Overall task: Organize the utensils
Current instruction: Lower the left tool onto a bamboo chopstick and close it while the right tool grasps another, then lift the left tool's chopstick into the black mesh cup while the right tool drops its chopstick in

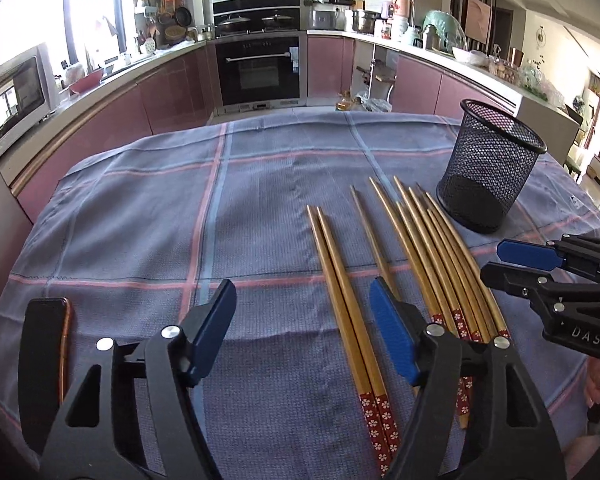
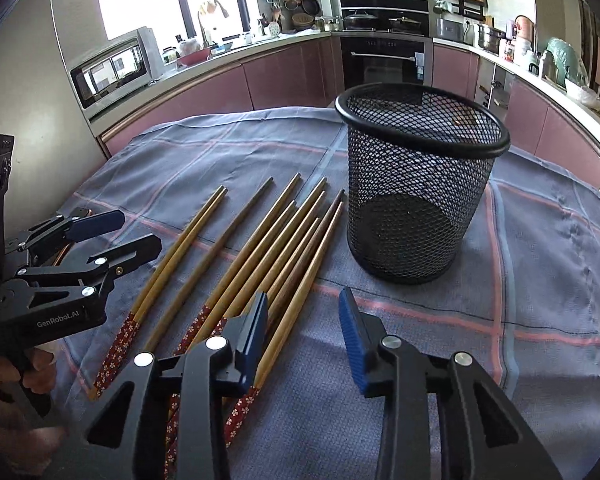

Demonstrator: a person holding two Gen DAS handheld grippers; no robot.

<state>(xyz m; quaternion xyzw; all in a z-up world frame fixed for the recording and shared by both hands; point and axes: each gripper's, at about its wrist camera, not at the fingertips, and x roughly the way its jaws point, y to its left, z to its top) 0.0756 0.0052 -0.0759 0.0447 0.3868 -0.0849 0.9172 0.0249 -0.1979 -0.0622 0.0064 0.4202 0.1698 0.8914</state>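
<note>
Lying fanned out on a blue checked cloth [image 1: 140, 216] that covers the tabletop, a batch of wooden chopsticks [image 1: 420, 248] with red flowered ends fills the middle and lower right of the left wrist view. Their thin tips point toward the top of the frame, and the red ends lie near the bottom edge. Two of them sit side by side, a little apart to the left of the bunch; a single one lies between that pair and the rest.

A black mesh cup [image 2: 416, 184] stands upright on the cloth, in the centre right of the right wrist view, just beside the tips of the rightmost chopsticks. It holds nothing that shows.

The left gripper [image 1: 304, 332] hangs low over the cloth at the bottom of its own view. Its jaws are released, with a clear gap between the blue pads, and nothing is pinched. The pair of chopsticks runs up through that gap, but the pads do not press on it.

The right gripper [image 2: 304, 328] hangs over the cloth at the bottom of its view, jaws parted and grasping nothing. Its left pad shows in front of the red ends of the bunch; whether it touches them I cannot tell. Bare cloth shows between the pads.

A dark phone [image 1: 46, 360] with a copper edge lies at the lower left of the left wrist view. A kitchen with pink cabinets and an oven [image 1: 258, 66] fills the background.
</note>
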